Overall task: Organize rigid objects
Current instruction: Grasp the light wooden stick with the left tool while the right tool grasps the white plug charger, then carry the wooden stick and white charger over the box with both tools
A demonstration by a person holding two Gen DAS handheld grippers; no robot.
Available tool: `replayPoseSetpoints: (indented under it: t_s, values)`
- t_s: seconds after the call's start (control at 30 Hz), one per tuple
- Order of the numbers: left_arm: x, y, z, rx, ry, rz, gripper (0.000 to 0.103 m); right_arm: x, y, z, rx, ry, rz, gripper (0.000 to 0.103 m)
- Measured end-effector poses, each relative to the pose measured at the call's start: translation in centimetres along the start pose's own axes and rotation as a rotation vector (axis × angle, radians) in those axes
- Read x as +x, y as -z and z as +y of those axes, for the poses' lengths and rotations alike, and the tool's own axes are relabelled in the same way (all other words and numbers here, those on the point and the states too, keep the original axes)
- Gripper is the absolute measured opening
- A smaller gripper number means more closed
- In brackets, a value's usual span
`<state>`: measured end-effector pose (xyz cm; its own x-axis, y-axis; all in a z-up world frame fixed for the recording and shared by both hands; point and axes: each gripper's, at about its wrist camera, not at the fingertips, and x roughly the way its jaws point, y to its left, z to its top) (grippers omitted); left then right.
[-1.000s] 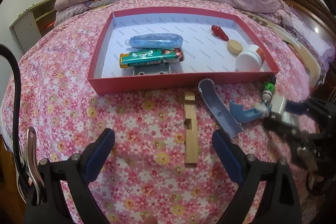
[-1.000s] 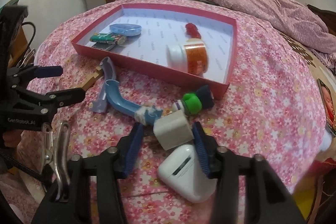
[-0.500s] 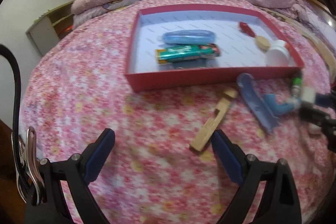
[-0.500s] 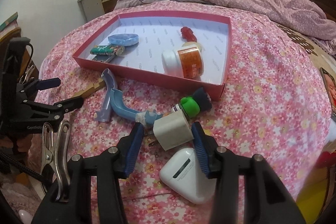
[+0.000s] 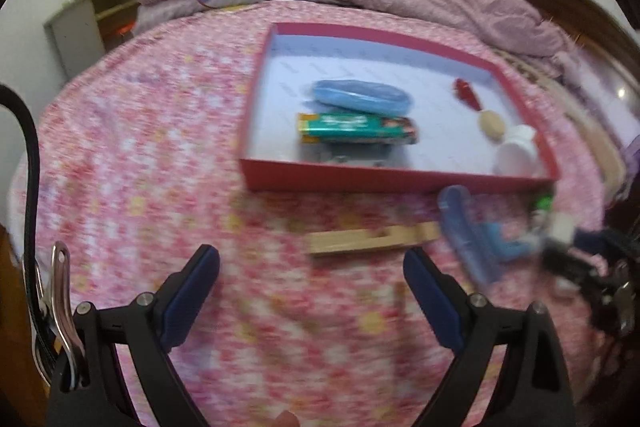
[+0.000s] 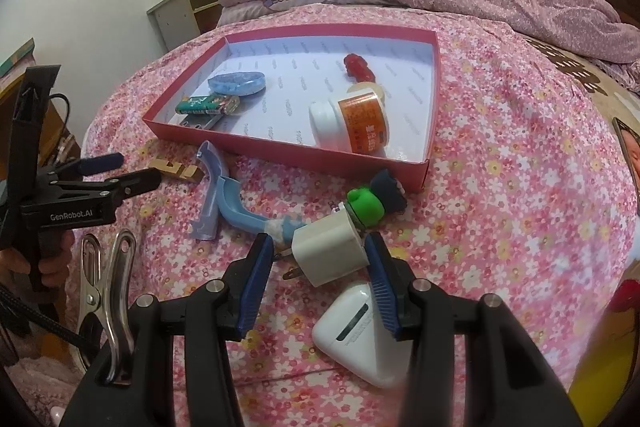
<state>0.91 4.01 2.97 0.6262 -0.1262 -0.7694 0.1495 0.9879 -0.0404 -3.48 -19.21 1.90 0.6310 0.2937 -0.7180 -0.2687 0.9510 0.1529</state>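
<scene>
The white cube-shaped plug charger [image 6: 329, 250] at lower centre is clamped by the right gripper [image 6: 318, 277], lifted just clear of the bedspread and not yet in the red shallow cardboard box [image 6: 420, 163] above. The left gripper [image 5: 312, 291], jaws wide and empty, has been swung leftward, so the pale wooden notched block [image 5: 372, 241] now lies crosswise, ungrasped.

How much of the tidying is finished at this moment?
About half. Done: jar, blue case, green pack and red piece lie in the red box. In hand: right gripper around the white charger. Left: wooden block, blue shoehorn, earbud case, green toy.
</scene>
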Motion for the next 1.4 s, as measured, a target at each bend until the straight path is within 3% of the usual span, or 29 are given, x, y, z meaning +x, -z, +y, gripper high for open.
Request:
replayPoseSetpoints:
  t_s: [0.23, 0.4, 0.63, 0.8, 1.07, 1.4]
  values:
    - [0.8, -0.3, -3.2, 0.052, 0.015, -0.005, 0.096, -0.5, -0.1, -0.1, 0.007, -0.008, -0.016, 0.048]
    - [2.2, -0.6, -3.4, 0.043, -0.035, -0.004, 0.096, -0.6, -0.1, -0.2, 0.013, -0.02, -0.021, 0.048]
    - [2.3, -0.5, -3.2, 0.028, -0.043, -0.016, 0.093, -0.4, -0.1, -0.4, 0.027, -0.03, -0.014, 0.048]
    - [1.7, -0.3, -3.3, 0.052, -0.017, -0.02, 0.081, -0.3, -0.1, -0.4, 0.029, -0.029, -0.011, 0.048]
    - [0.5, 0.2, -3.0, 0.049, 0.013, -0.031, 0.081, -0.4, -0.1, -0.5, 0.035, -0.025, -0.011, 0.048]
    - [-2.8, -2.0, -2.4, 0.049, 0.029, -0.119, 0.081, -0.9, -0.8, -0.8, 0.057, -0.044, -0.034, 0.048]
